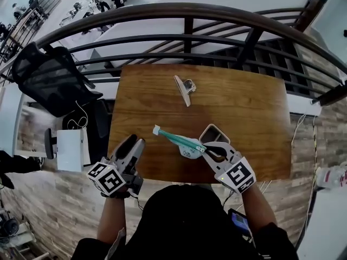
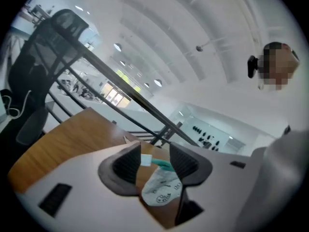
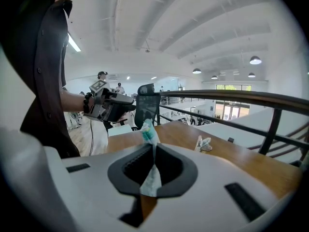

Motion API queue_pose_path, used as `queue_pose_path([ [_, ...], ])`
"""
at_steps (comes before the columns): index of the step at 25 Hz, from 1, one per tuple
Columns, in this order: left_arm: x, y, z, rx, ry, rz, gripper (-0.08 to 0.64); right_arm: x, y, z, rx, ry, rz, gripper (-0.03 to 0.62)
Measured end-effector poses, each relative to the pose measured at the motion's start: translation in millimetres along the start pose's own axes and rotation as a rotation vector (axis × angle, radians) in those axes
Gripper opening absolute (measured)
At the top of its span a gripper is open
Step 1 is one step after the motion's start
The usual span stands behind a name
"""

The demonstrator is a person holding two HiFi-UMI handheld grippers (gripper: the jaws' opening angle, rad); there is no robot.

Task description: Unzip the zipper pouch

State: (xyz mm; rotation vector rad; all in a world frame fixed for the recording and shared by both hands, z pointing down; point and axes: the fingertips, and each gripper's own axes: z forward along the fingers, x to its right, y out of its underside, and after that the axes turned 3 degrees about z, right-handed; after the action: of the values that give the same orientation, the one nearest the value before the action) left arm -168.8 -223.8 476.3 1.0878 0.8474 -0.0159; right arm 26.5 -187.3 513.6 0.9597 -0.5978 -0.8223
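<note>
A: Two grippers over the table, near edge. Which step do we log?

B: We'd say set-up, zip not yet run. We see the right gripper clamped tight on one end of the zipper pouch, holding it up clear of the table, over its near middle. We put the left gripper at the table's near left corner, jaws apart at a middling gap, nothing pinched, short of the pouch.

A: Next move?

B: Our guess: left goes in and pinches the pull while right holds the pouch taut. It needs a narrow, precise bite.

A: Can we see the pull?

B: No. We get the teal zip line and a white tab at the free end. The slider is too small to find, so we can't tell if the zip is open at all. Dark flat thing under the right gripper, we can't name it. Small clip-like item at the table's far middle, blurry.
</note>
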Motion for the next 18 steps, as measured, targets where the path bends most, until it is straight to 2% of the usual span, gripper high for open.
queue_pose_path([
  [4,51.5,9.9,16.1,-0.073,0.193,0.030,0.190,-5.3,-6.7,4.2,-0.010,0.014,-0.019,0.003],
  [11,115.4,38.1,33.8,-0.182,0.411,0.094,0.115,-10.7,-24.2,0.2,-0.018,0.068,-0.065,0.003],
  [14,137.2,40.6,40.1,-0.198,0.483,0.123,0.095,-13.2,-30.8,-3.9,-0.025,0.087,-0.101,0.003],
  [18,158.2,44.8,49.0,-0.243,0.514,0.171,0.092,-15.6,-42.9,-13.0,-0.024,0.097,-0.129,0.003],
])
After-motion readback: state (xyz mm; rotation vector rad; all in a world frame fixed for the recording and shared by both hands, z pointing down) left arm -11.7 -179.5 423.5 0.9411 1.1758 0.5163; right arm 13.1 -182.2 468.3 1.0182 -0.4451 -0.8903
